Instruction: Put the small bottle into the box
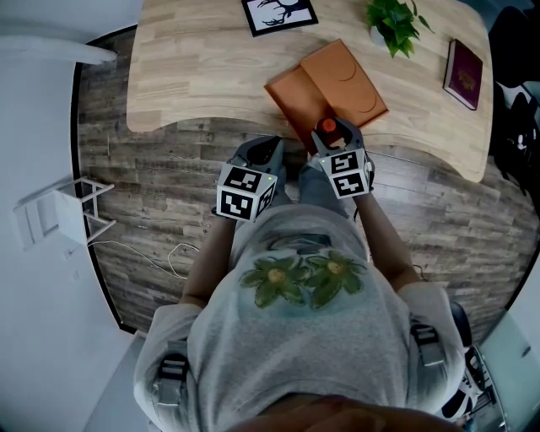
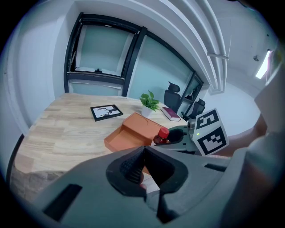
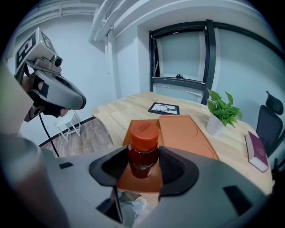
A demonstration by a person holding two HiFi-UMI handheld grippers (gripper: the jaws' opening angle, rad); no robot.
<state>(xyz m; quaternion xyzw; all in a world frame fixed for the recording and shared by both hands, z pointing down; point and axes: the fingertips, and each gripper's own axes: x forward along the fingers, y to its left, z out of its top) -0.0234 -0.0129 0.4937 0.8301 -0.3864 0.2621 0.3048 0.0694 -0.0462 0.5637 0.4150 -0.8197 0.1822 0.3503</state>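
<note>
My right gripper [image 1: 331, 135] is shut on the small bottle [image 3: 143, 149], a dark jar with a red cap, held upright between the pads. It hangs over the table's near edge, just in front of the open orange box [image 1: 291, 99], whose lid [image 1: 348, 78] lies flat beside it on the right. The left gripper view shows the bottle [image 2: 161, 137] with the box [image 2: 122, 139] behind it. My left gripper [image 1: 268, 148] hovers over the floor to the left of the right one, shut with nothing in it [image 2: 143, 150].
On the wooden table [image 1: 186, 76] a framed picture [image 1: 279, 14] lies at the back, with a potted plant [image 1: 394, 24] and a dark red book [image 1: 463, 73] at the right. A white stand [image 1: 63, 211] and a cable are on the floor at the left.
</note>
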